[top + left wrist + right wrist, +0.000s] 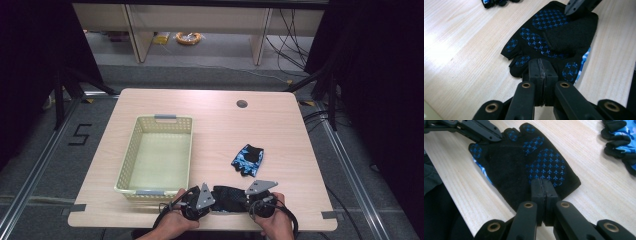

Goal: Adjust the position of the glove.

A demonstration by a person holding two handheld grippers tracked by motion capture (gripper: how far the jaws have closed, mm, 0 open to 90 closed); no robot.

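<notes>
On floor left of the table (150,102), tape mark (80,134) reads like a "5"; no brand or label readable on anything else. Left gripper (199,198) at near edge, jaws pressed together; left gripper view puts the tip (541,71) at the finger end of the black glove (554,40), looks like it pinches the fabric there but the actual bite is hidden under the jaws. Right gripper (260,196) just right of it, jaws also pressed together, tip (543,191) at the cuff end of the same glove (524,162), pinch likewise hard to confirm. Glove lies flat, palm side up, blue plane-shaped grip dots, blue camo edge peeking underneath, between both grippers at near-centre table edge (229,198). Second glove (248,159), blue camo, lies farther and slightly right, apart. Empty cream basket (131,150) at left. Person's hands cut off at bottom edge. Far floor clutter too small to tell.
</notes>
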